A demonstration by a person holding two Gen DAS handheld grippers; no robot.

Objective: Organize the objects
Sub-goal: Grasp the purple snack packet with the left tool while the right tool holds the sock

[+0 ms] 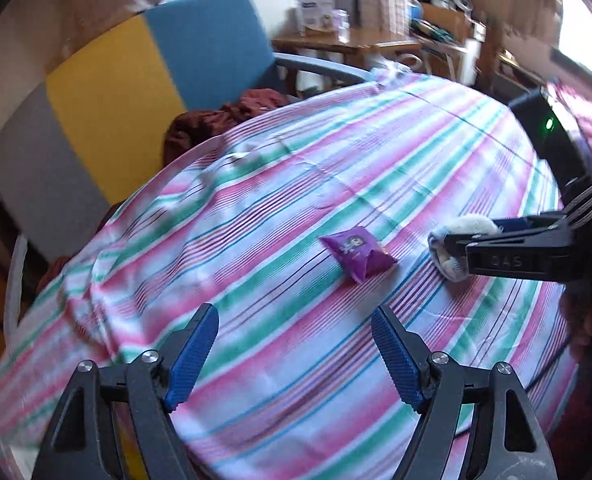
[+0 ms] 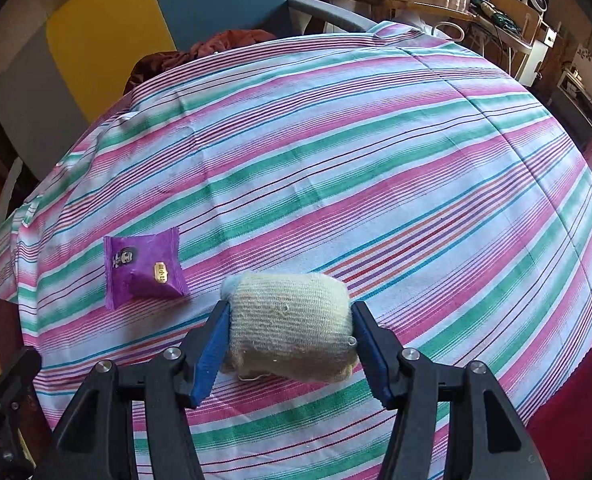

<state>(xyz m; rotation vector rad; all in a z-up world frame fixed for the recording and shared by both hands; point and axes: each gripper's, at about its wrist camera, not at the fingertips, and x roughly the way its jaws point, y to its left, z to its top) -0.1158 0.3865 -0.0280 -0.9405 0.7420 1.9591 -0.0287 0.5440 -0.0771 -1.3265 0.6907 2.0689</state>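
A rolled cream sock (image 2: 291, 328) rests on the striped tablecloth (image 2: 376, 140), and my right gripper (image 2: 290, 306) is shut on it, one blue pad pressed against each side. In the left wrist view the same sock (image 1: 472, 224) shows at the right, behind the right gripper (image 1: 442, 246). A purple snack packet (image 2: 143, 268) lies flat just left of the sock. My left gripper (image 1: 294, 310) hangs open over the cloth with nothing between its fingers; the purple packet (image 1: 356, 254) lies a short way ahead of it, slightly right.
A chair with blue, yellow and grey panels (image 1: 207, 48) stands behind the table's far left edge, with a dark red cloth (image 1: 223, 120) on it. Cluttered wooden shelves (image 1: 376, 44) line the back. Red fabric (image 2: 576, 400) lies at the right edge.
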